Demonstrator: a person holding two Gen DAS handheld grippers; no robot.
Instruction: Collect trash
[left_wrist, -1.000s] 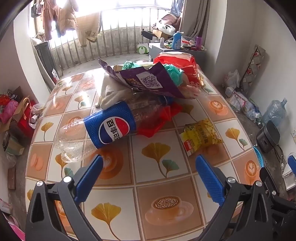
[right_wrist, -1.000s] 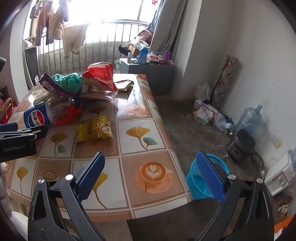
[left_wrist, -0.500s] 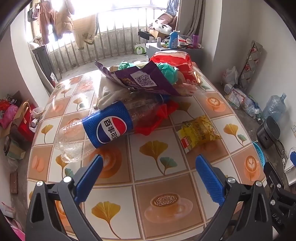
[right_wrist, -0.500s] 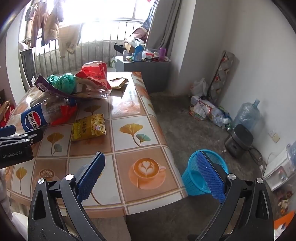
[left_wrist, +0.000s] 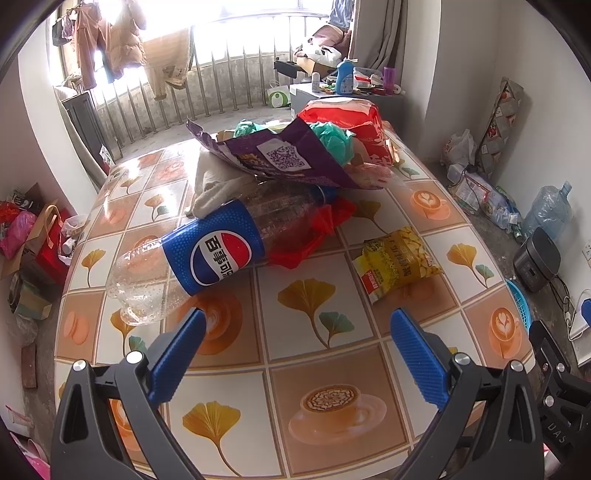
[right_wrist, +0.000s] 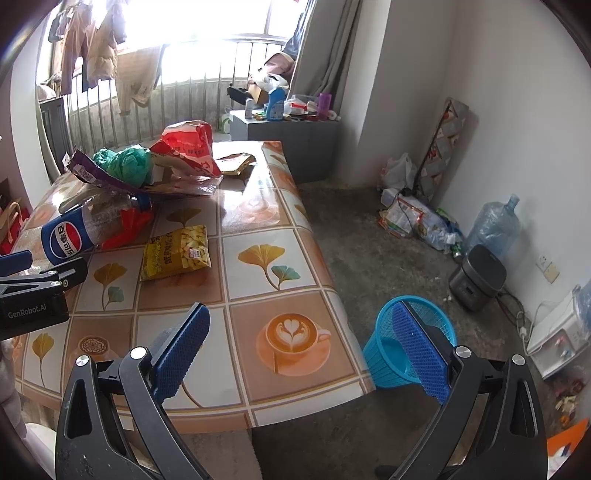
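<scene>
hovering over table | left gripper jaws apart | right gripper jaws apart, empty

Left wrist view: above the surface's near end, facing the litter pile, close.
Right wrist view: over the near right corner, facing the floor and blue basket.
Shared: Pepsi bottle, yellow packet.
</scene>
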